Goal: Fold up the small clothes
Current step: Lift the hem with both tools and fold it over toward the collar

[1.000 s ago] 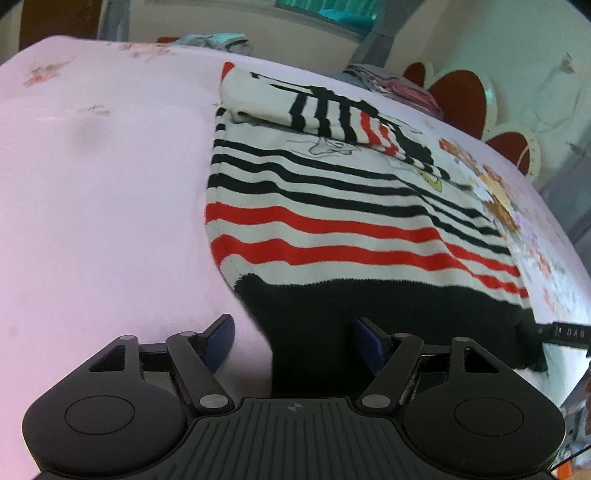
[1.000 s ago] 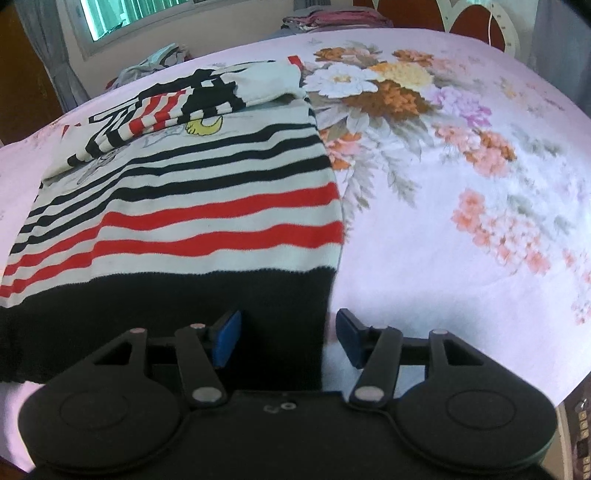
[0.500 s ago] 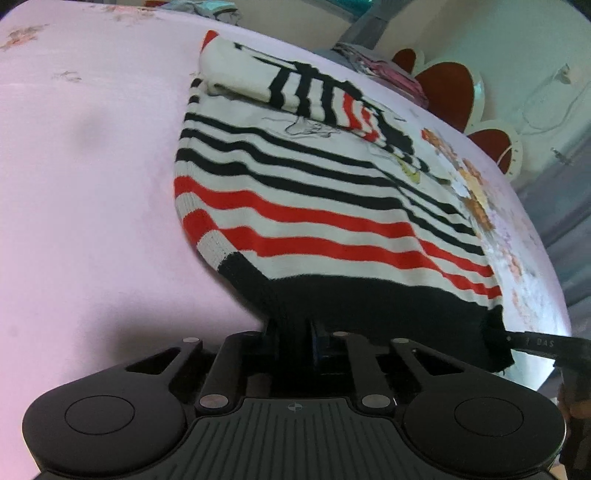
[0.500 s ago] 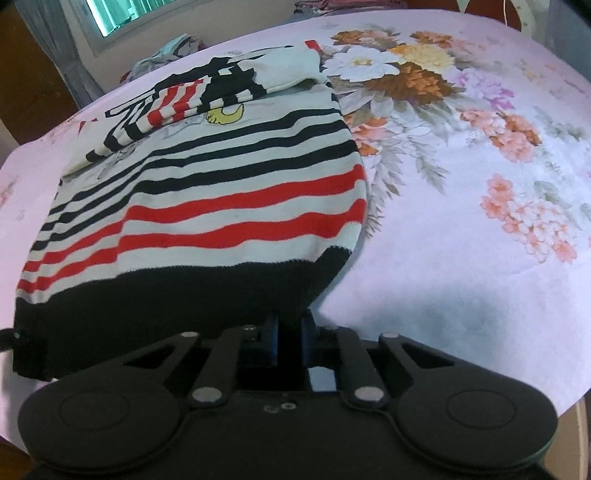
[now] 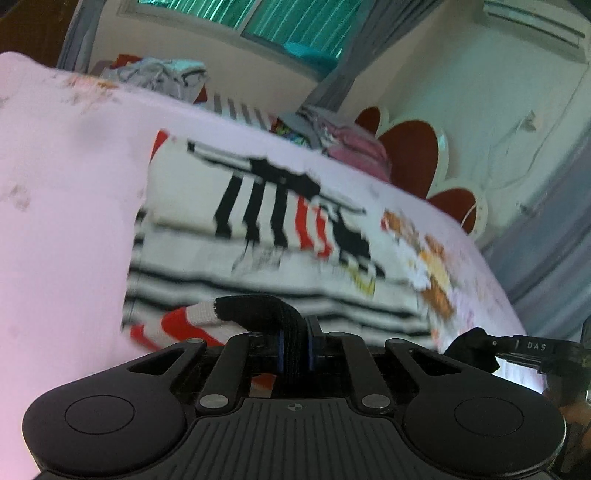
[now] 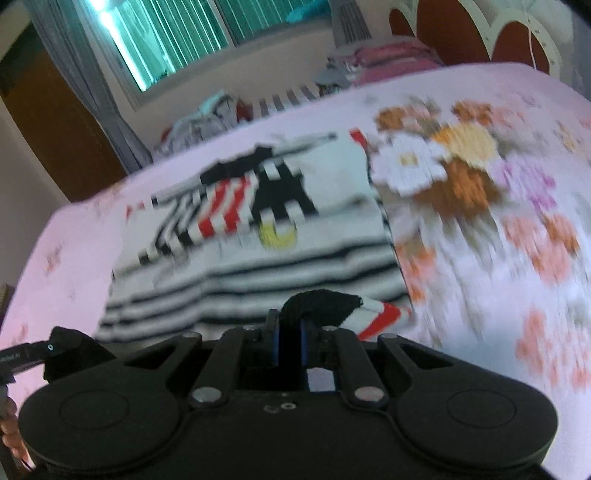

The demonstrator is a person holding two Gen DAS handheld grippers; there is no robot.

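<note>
A small striped sweater (image 5: 236, 254), white with black and red bands and a black hem, lies on a pink floral bed sheet (image 5: 62, 221). Its sleeves are folded across the top. My left gripper (image 5: 294, 343) is shut on the black hem at its left corner and lifts it. My right gripper (image 6: 289, 339) is shut on the hem at its right corner, also lifted; the sweater shows there too (image 6: 258, 258). The hem bunches up over both pairs of fingers. Each gripper shows at the edge of the other's view. Both views are motion-blurred.
Piles of clothes (image 5: 162, 75) lie at the far side of the bed, with another pink pile (image 5: 347, 147) near the red and white headboard (image 5: 417, 158). A window (image 6: 173, 33) and grey curtains stand behind. The sheet's flower print (image 6: 454, 162) lies to the right of the sweater.
Both grippers closed on the black hem corners, then lifted them and carried them forward over the sweater. The lower red stripes are now folding up from the bed.
</note>
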